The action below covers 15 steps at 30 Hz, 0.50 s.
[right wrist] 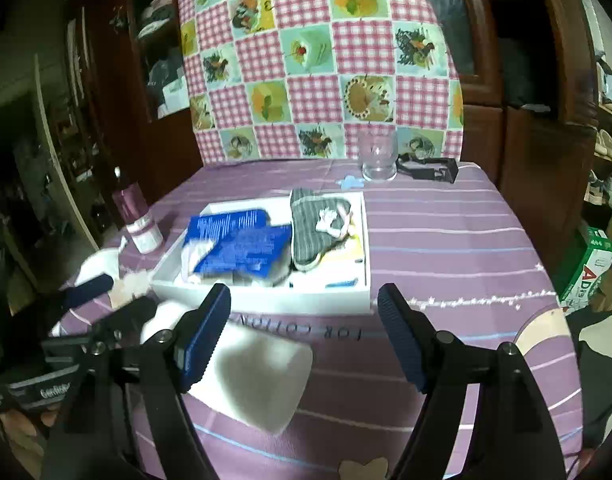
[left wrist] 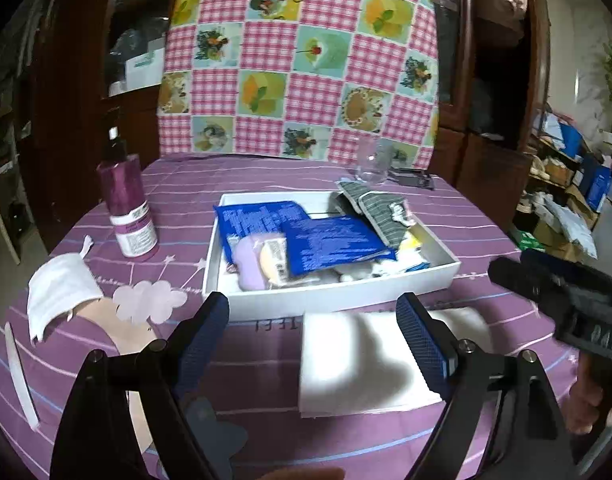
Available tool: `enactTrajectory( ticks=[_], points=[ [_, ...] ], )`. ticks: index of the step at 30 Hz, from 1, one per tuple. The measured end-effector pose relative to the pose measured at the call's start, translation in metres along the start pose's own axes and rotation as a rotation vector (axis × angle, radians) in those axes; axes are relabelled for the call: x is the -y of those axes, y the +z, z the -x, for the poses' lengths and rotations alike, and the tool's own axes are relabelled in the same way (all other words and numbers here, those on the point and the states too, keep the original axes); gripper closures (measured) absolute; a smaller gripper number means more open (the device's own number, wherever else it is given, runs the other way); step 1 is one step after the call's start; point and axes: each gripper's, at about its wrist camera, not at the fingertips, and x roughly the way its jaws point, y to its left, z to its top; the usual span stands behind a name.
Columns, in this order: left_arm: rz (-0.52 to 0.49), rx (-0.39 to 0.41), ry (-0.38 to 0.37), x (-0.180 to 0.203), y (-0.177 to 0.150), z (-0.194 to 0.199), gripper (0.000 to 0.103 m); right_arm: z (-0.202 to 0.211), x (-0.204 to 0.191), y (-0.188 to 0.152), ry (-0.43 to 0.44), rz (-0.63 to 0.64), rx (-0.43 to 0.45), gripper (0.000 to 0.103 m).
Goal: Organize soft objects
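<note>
Here, the left gripper hovers with jaws wide apart and nothing between its pads; the folded white cloth lies flat on the purple tablecloth at its four o'clock. The right gripper is likewise spread wide and empty. The white tray of soft packets sits at twelve o'clock, just beyond the cloth.
</note>
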Motion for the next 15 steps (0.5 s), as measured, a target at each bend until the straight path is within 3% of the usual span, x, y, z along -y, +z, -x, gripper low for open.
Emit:
enactTrajectory(
  ticks=[2, 6, 9, 15],
  points=[
    [0.003, -0.019, 0.013, -0.001, -0.004, -0.004, 0.017, -0.009, -0.004, -0.010, -0.029, 0.040, -0.016, 0.028],
    [0.020, -0.006, 0.017, -0.001, -0.008, -0.004, 0.017, -0.016, -0.006, -0.018, -0.064, 0.058, -0.027, 0.057],
    [0.033, -0.004, 0.018, -0.001, -0.010, -0.007, 0.017, -0.014, -0.001, -0.021, -0.039, 0.018, -0.011, 0.069],
    [0.004, 0.001, 0.036, 0.007, -0.016, -0.009, 0.017, -0.020, -0.017, -0.027, -0.052, 0.108, -0.028, 0.069]
  ],
)
